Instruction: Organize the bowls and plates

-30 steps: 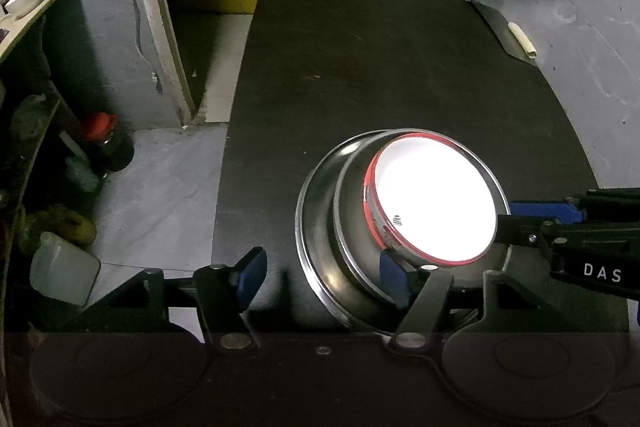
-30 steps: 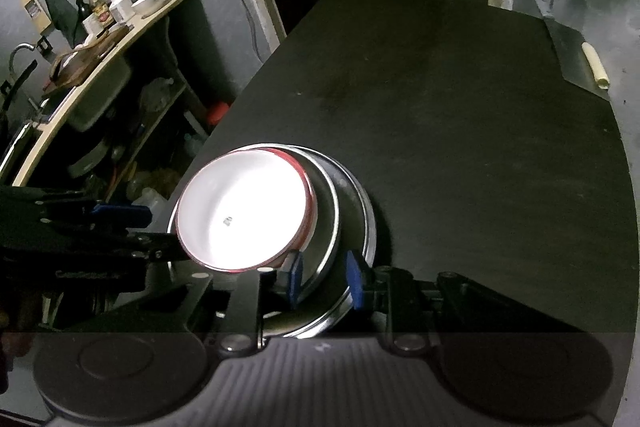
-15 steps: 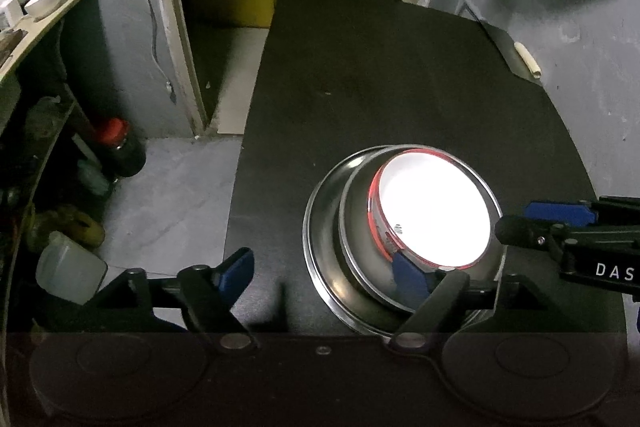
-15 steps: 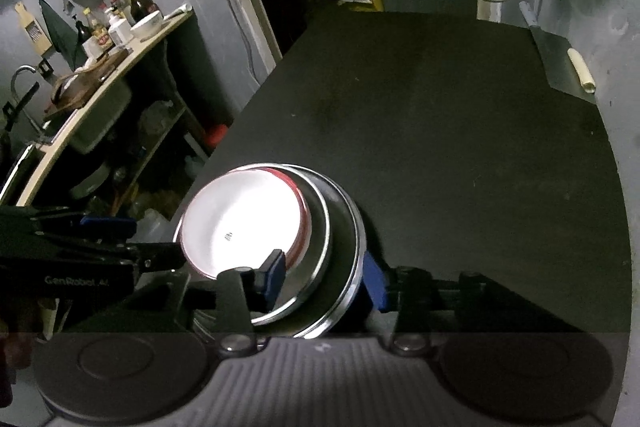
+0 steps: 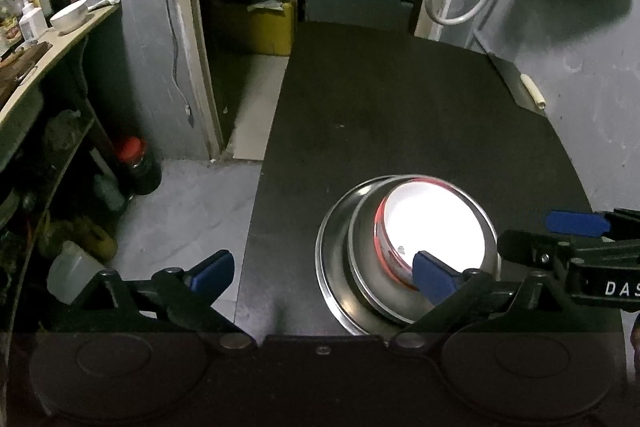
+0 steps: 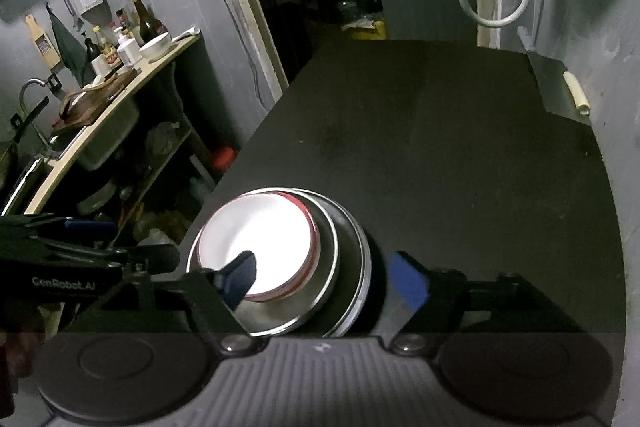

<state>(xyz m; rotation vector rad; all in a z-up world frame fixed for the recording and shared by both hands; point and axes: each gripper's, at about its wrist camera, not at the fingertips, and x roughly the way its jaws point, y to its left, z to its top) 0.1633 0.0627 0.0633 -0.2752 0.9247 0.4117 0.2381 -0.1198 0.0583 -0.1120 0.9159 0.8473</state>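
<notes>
1. The left hand-held gripper (image 5: 324, 273) hung above the near edge of the black desk (image 5: 400, 115), its jaws spread wide and holding nothing.
2. Its blue-padded right finger (image 5: 434, 277) overlapped the near rim of the stacked dishes in view, while its left finger (image 5: 212, 269) sat out past the desk's left edge; whether the right one touched the stack cannot be told.
3. The right hand-held gripper (image 6: 324, 281) was also wide open and empty, one finger over the white bowl, the other just right of the stack.
4. The white round bowl with a red rim (image 5: 434, 227) sat nested in a smaller steel bowl (image 5: 362, 267), itself inside a wider steel bowl (image 5: 330, 267), near the desk's front edge.
</notes>
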